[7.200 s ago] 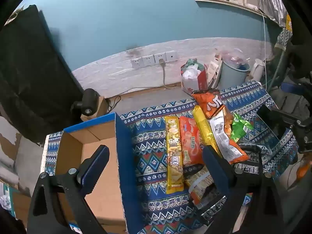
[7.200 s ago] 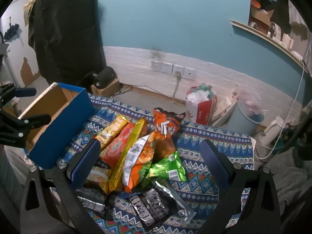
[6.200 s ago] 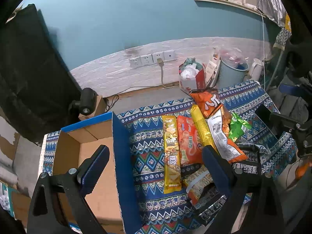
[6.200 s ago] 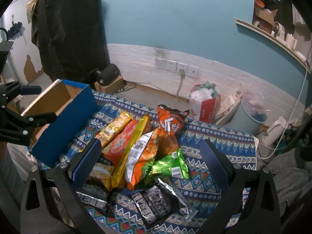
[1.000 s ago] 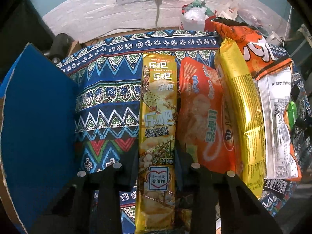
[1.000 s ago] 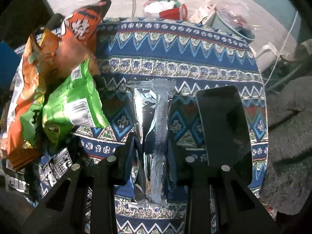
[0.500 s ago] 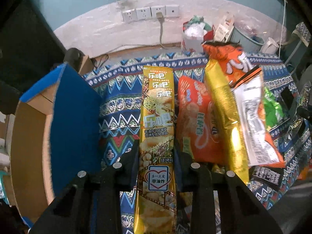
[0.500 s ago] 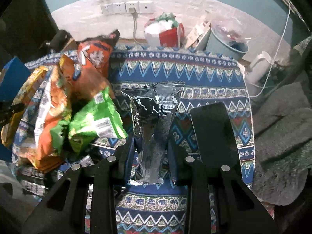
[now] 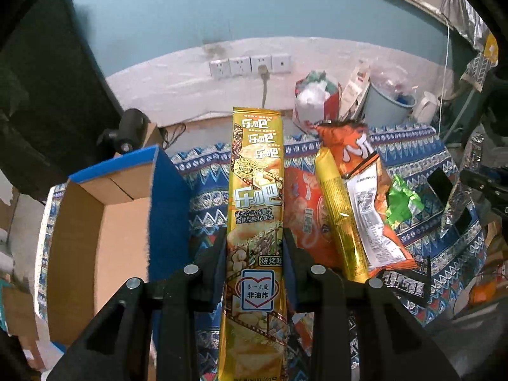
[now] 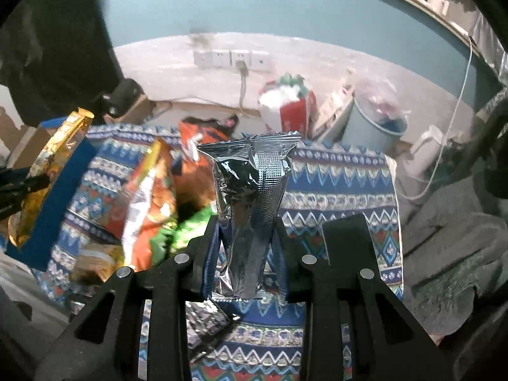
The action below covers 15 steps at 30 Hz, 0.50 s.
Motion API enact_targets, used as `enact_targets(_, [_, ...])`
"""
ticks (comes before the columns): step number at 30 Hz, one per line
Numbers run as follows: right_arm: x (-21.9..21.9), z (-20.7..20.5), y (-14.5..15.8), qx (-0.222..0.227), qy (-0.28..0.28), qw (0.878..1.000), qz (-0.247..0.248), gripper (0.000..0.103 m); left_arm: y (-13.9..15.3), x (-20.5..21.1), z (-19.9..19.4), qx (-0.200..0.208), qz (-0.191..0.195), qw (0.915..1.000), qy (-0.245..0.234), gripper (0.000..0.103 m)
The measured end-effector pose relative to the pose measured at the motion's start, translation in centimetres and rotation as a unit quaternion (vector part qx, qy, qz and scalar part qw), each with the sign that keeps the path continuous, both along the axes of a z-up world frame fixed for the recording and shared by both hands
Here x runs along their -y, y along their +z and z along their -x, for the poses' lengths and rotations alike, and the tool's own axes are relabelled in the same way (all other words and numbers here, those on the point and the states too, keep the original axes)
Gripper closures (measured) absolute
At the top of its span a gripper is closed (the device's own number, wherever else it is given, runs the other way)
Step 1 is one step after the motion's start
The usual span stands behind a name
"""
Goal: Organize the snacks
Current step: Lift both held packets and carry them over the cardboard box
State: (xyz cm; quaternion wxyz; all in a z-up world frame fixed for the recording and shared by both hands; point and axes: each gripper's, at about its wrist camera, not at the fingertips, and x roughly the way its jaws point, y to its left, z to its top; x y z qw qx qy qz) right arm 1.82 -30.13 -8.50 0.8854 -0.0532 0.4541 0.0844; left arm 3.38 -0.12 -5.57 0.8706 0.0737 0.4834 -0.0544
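Note:
My left gripper [image 9: 254, 241] is shut on a long gold snack pack [image 9: 256, 190], which hangs lifted above the patterned cloth [image 9: 409, 139]. Left of it stands an open cardboard box with blue sides [image 9: 95, 222]. Beside the pack lie an orange-red bag [image 9: 304, 212], a yellow tube pack [image 9: 339, 216], an orange bag [image 9: 352, 146] and a green bag [image 9: 403, 203]. My right gripper [image 10: 247, 228] is shut on a silver foil bag [image 10: 250, 184], raised off the cloth [image 10: 343, 171]. The gold pack [image 10: 47, 171] also shows at the far left of the right wrist view.
A black phone [image 10: 346, 241] lies on the cloth right of the foil bag. Behind the cloth stand a red bag of rubbish [image 9: 314, 101], a grey bin [image 9: 387, 104] and a white kettle [image 9: 427, 108]. Wall sockets [image 9: 250, 63] sit above. A grey blanket [image 10: 451, 238] lies right.
Both grippers have risen, each with its pack lifted off the cloth. The views have tilted up, showing more of the wall and the box.

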Motion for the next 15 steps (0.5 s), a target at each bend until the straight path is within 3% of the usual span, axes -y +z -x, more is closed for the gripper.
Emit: enact_targets(15, [-6.8, -0.3, 3.7, 0.038, 0.06, 0.997, -0.034, 0.074, 3.6, -3.4, 2.3, 0.055, -0.002, 0.9984, 0.016, 0.072])
